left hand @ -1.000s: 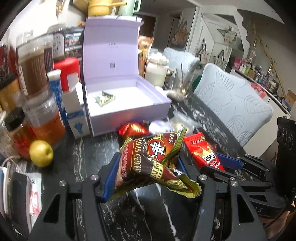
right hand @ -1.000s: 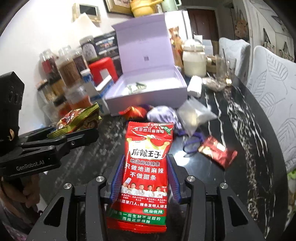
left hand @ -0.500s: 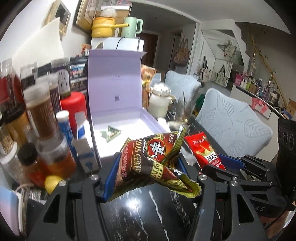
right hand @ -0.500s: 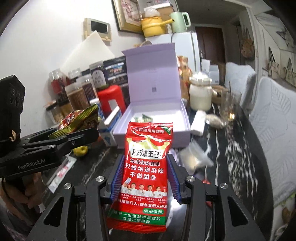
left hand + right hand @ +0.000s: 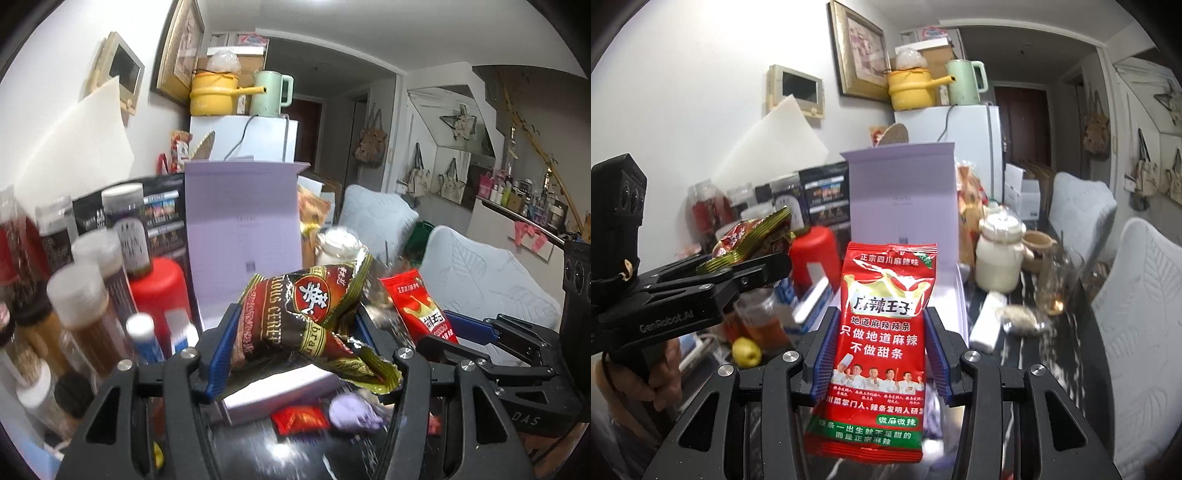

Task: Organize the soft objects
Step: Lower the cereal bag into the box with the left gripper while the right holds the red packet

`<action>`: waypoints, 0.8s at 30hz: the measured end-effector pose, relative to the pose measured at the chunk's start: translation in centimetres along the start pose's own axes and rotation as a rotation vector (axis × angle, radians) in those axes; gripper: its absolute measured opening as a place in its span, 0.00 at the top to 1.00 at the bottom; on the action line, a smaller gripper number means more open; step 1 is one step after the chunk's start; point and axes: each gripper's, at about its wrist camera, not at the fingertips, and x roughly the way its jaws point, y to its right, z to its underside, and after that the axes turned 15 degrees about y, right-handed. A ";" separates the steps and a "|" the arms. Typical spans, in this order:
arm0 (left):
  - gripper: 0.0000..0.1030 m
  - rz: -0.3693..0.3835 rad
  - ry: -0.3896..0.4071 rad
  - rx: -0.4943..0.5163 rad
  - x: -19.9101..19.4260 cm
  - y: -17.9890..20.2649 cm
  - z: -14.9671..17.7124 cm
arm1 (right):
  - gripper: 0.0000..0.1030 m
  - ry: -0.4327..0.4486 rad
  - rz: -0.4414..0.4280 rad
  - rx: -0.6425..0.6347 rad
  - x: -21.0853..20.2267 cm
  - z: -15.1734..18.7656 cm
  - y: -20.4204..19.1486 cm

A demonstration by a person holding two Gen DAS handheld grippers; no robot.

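My left gripper (image 5: 295,350) is shut on a crumpled brown-and-gold snack bag (image 5: 306,314) and holds it in the air in front of the open lilac box (image 5: 240,236). My right gripper (image 5: 879,354) is shut on a red spicy-strip packet (image 5: 882,354), upright, also in front of the lilac box (image 5: 905,199). The red packet (image 5: 421,314) shows to the right in the left wrist view, and the brown bag (image 5: 753,236) to the left in the right wrist view. A small red packet (image 5: 299,422) and a purple soft lump (image 5: 351,411) lie on the dark table below.
Jars and bottles (image 5: 85,295) and a red canister (image 5: 159,291) crowd the left of the box. A white ceramic jar (image 5: 1001,254), a glass (image 5: 1056,288) and a green fruit (image 5: 748,350) stand on the marble table (image 5: 1067,354). Pale chairs (image 5: 1141,314) are at the right.
Both grippers have risen and tilted up with their packets still held. The box floor has dropped out of sight; its lid and the back wall now fill the views.
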 end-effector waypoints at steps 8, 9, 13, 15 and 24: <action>0.43 -0.027 0.034 0.010 4.2 -1.2 -2.1 | 0.57 0.036 -0.025 -0.019 4.1 -2.7 1.2; 0.43 -0.028 0.035 0.011 4.8 -1.4 -2.3 | 0.57 0.041 -0.024 -0.023 4.5 -2.9 1.4; 0.43 -0.033 0.035 0.016 6.9 -1.8 -2.7 | 0.57 0.062 -0.023 -0.032 6.6 -4.1 2.1; 0.43 -0.035 0.035 0.018 7.9 -2.0 -2.9 | 0.57 0.071 -0.022 -0.036 7.6 -4.6 2.5; 0.43 -0.059 -0.004 0.023 12.7 -3.2 -1.8 | 0.57 0.072 -0.016 -0.028 12.5 -5.2 4.4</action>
